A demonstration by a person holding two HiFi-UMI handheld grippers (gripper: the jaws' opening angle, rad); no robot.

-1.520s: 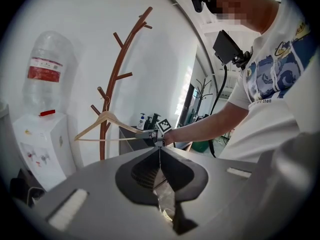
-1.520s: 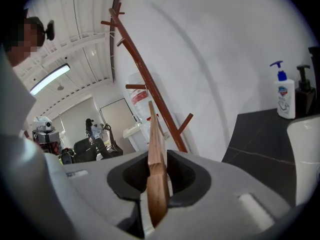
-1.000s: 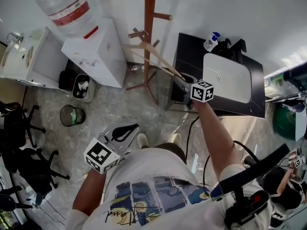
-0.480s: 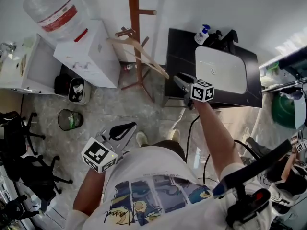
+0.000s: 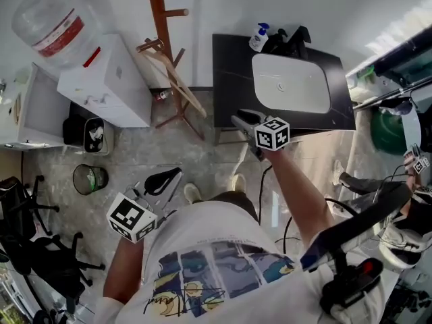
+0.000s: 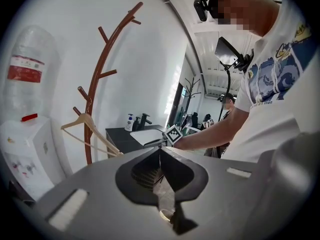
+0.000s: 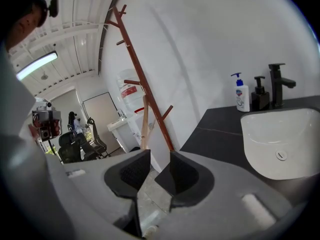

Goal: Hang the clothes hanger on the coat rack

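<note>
The wooden clothes hanger (image 5: pixel 177 85) hangs from a low peg of the brown coat rack (image 5: pixel 158 20), tilted, with nothing holding it. My right gripper (image 5: pixel 236 119) hovers to its right in front of the black counter, clear of the hanger. Its jaws are closing with nothing between them, and a gap still shows in the right gripper view (image 7: pixel 160 156). That view looks past the jaws at the rack (image 7: pixel 141 81) and the hanger (image 7: pixel 145 128). My left gripper (image 5: pixel 177 172) stays low near the body, shut and empty (image 6: pixel 160 151), pointed toward the hanger (image 6: pixel 88 130).
A white water dispenser (image 5: pixel 102 81) with its bottle (image 5: pixel 48 20) stands left of the rack. A black counter (image 5: pixel 229 66) with a white sink (image 5: pixel 290 83) and a soap bottle (image 5: pixel 258 38) is on the right. A waste bin (image 5: pixel 90 179) and office chairs (image 5: pixel 27 211) stand at left.
My right gripper has let go of the hanger's end and drawn back to the right. The hanger stays on the rack. The left gripper has hardly moved.
</note>
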